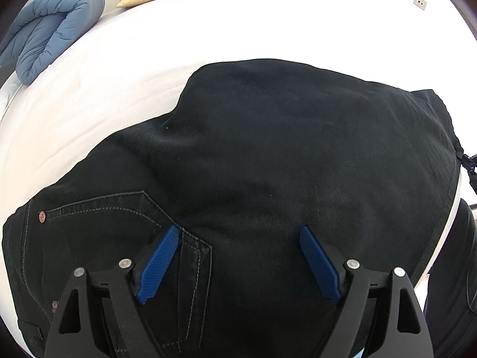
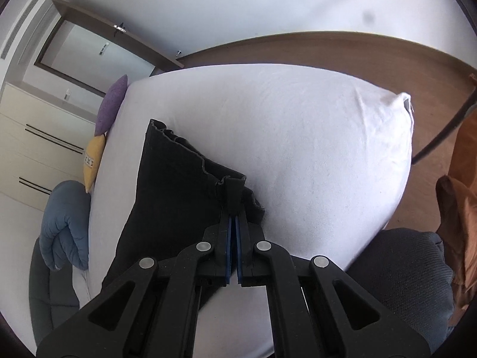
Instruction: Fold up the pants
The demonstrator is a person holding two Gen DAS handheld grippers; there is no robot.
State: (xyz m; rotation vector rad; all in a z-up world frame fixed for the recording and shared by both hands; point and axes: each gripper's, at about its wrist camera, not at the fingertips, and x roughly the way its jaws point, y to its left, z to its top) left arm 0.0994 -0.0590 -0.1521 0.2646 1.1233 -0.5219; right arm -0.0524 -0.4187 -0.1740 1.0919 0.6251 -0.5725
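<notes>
Pants [image 1: 268, 155] lie folded on the white bed [image 1: 125, 74]. The left gripper [image 1: 240, 262] hangs spread above them; the right gripper [image 2: 233, 205], pressed together, apparently pinches the hem corner. A pull there could drag the fold open.

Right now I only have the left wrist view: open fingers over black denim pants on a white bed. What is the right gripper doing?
Observer: The right gripper is shut, its fingers pinching a corner of the black denim pants at the leg-hem end.
Operator: Is there room on the bed past that hem?
Observer: Yes. Bare white bed sheet runs from the hem to the mattress corner.
Operator: And beyond the corner?
Observer: Only brown wooden floor.
</notes>
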